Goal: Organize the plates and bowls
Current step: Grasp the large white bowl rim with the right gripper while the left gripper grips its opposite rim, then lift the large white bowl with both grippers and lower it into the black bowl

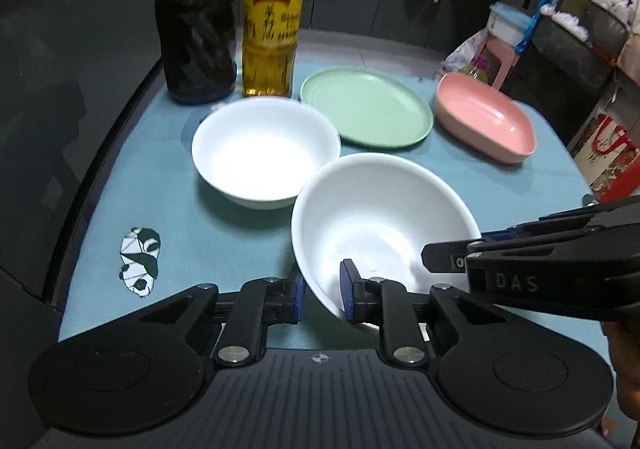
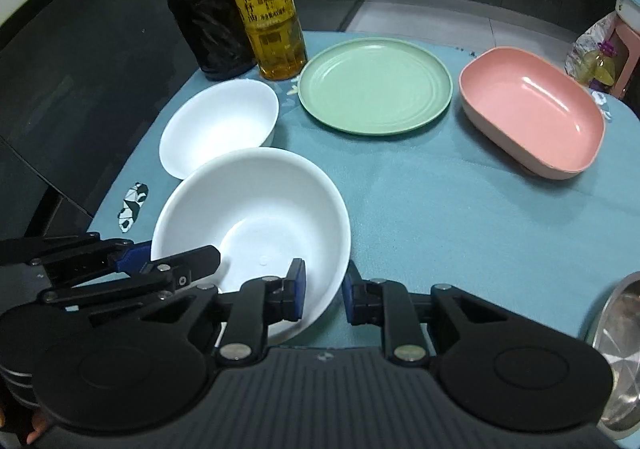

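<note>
A large white bowl (image 1: 380,209) (image 2: 256,201) is held tilted near the table's front. My left gripper (image 1: 322,295) has its jaws on either side of the bowl's left rim. My right gripper (image 2: 323,295) straddles the bowl's right rim the same way. Neither pair of pads visibly presses the wall. A smaller white bowl (image 1: 264,149) (image 2: 218,125) stands just behind. A green plate (image 1: 366,111) (image 2: 374,85) and a pink oval dish (image 1: 486,117) (image 2: 532,113) sit further back.
A dark vinegar bottle (image 1: 196,21) (image 2: 204,9) and a yellow oil bottle (image 1: 272,21) (image 2: 270,9) stand at the back left of the blue tablecloth (image 2: 440,217). A steel bowl's rim (image 2: 616,349) shows at the right edge. A panda sticker (image 1: 140,261) lies at the left.
</note>
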Demonstrator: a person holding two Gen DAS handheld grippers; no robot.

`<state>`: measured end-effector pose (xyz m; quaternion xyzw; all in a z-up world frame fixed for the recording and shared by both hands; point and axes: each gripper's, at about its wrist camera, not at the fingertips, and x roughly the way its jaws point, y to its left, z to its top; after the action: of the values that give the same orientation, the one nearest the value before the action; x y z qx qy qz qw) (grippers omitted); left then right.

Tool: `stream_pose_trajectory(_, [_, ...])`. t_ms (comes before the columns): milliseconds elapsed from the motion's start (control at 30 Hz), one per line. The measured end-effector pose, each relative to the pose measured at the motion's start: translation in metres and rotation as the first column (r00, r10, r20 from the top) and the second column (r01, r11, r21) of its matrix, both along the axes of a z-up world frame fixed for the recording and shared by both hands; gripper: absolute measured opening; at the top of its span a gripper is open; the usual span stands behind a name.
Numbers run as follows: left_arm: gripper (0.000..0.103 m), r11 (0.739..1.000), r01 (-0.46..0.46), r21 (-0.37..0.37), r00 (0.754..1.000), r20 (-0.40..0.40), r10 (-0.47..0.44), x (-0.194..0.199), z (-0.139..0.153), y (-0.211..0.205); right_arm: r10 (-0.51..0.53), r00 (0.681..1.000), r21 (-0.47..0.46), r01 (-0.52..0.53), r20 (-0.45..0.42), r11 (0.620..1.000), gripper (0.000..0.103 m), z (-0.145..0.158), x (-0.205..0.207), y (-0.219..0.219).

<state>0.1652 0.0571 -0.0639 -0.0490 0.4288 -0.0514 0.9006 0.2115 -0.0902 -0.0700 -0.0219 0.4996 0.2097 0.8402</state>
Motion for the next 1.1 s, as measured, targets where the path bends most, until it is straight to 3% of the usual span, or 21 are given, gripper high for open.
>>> stream_pose_trajectory(733, [0.017, 0.999, 0.044, -0.001, 0.987, 0.157, -0.043, -0.093, 0.052, -0.016, -0.014, 0.988, 0.039, 0.008, 0.155, 0.999, 0.015, 0.052, -0.102, -0.025])
stream_pose_trajectory(1100, [0.017, 0.996, 0.087, 0.019, 0.980, 0.177, -0.089, -0.146, 0.055, -0.029, -0.015, 0.983, 0.024, 0.011, 0.181, 1.000, 0.018, 0.055, -0.162, -0.035])
